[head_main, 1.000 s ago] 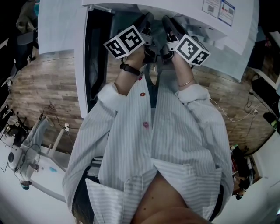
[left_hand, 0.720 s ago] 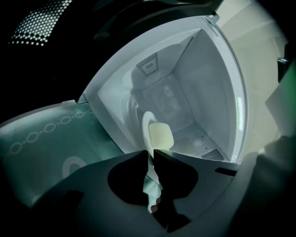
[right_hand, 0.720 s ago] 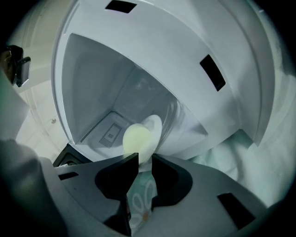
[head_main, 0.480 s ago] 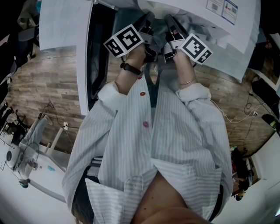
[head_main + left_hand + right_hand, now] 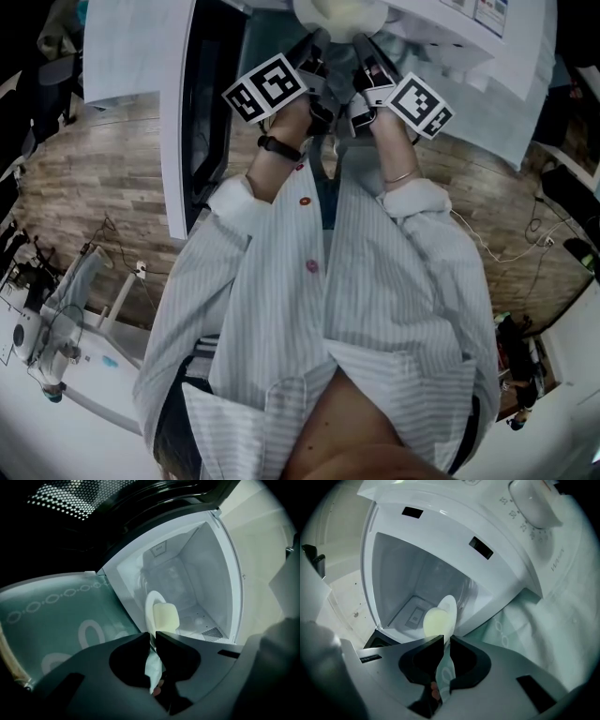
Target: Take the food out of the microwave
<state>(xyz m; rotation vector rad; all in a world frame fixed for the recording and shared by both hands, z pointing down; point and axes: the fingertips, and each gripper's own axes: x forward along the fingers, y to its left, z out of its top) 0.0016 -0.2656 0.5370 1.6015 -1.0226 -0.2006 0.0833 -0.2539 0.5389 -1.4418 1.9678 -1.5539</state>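
A white plate point(image 5: 323, 13) with a pale yellow piece of food point(image 5: 349, 11) shows at the open mouth of the white microwave point(image 5: 469, 52). My left gripper point(image 5: 153, 637) is shut on the plate's point(image 5: 150, 605) near rim, with the food point(image 5: 167, 617) just beyond its jaws. From the other side my right gripper point(image 5: 444, 641) is shut on the plate's point(image 5: 450, 607) rim beside the food point(image 5: 433, 622). Both pairs of jaws have just been closing, with the rim between them. In the head view the left gripper point(image 5: 316, 45) and right gripper point(image 5: 362, 47) reach side by side under the plate.
The microwave's dark door point(image 5: 202, 112) stands open to the left. Its white cavity point(image 5: 197, 573) lies behind the plate. A teal cloth with ring patterns point(image 5: 56, 620) covers the surface under the microwave. The dial point(image 5: 532, 501) is on the microwave's front panel.
In the head view the plate with the food has come into sight at the microwave's mouth, drawn toward the person. Both grippers have shifted only slightly.
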